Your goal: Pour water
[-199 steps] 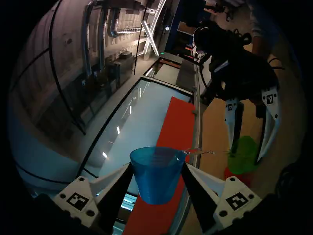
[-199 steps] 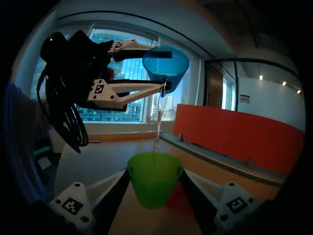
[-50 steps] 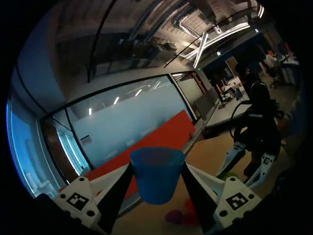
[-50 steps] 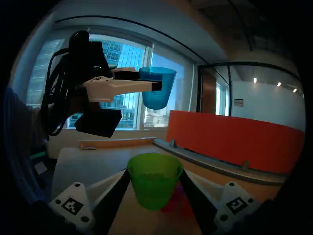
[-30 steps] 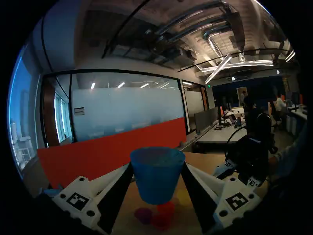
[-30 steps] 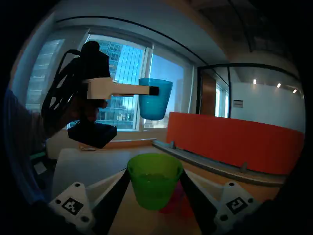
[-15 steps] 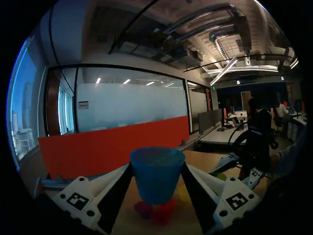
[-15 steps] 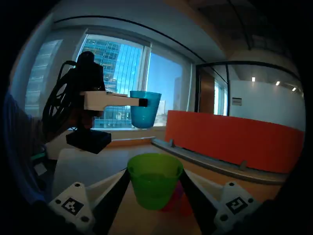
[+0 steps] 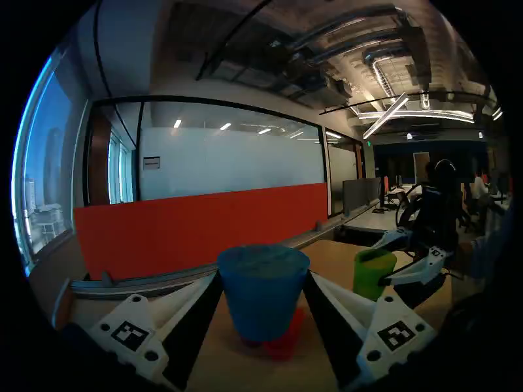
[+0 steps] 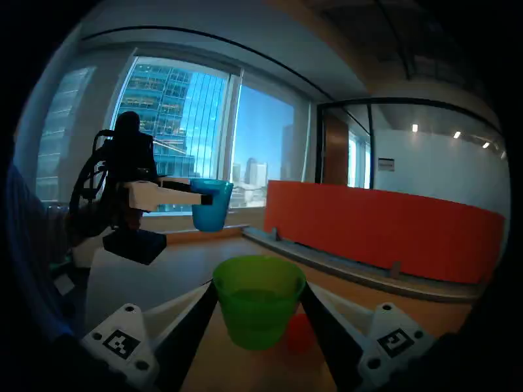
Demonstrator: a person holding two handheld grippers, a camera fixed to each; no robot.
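In the left gripper view my left gripper (image 9: 263, 295) is shut on an upright blue cup (image 9: 263, 291), held above the wooden table (image 9: 333, 251). My right gripper (image 10: 259, 302) is shut on a green cup (image 10: 259, 300) that holds some water. Farther off in the left gripper view, the right gripper (image 9: 408, 258) carries the green cup (image 9: 372, 272) at the right. In the right gripper view the left gripper (image 10: 204, 193), held by a hand (image 10: 91, 219), carries the blue cup (image 10: 210, 204) at the left, level and apart from the green cup.
A red cup (image 9: 284, 340) stands on the table below the blue cup, also visible as a red cup (image 10: 299, 332) beside the green one. An orange partition (image 10: 392, 228) runs along the table's far edge. Large windows (image 10: 176, 130) lie behind the left gripper. A white object (image 10: 121, 281) sits at left.
The blue cup was tipped pouring water into the green cup; it is now upright. Over the last second the left gripper has dropped lower and moved away to the left of the green cup.
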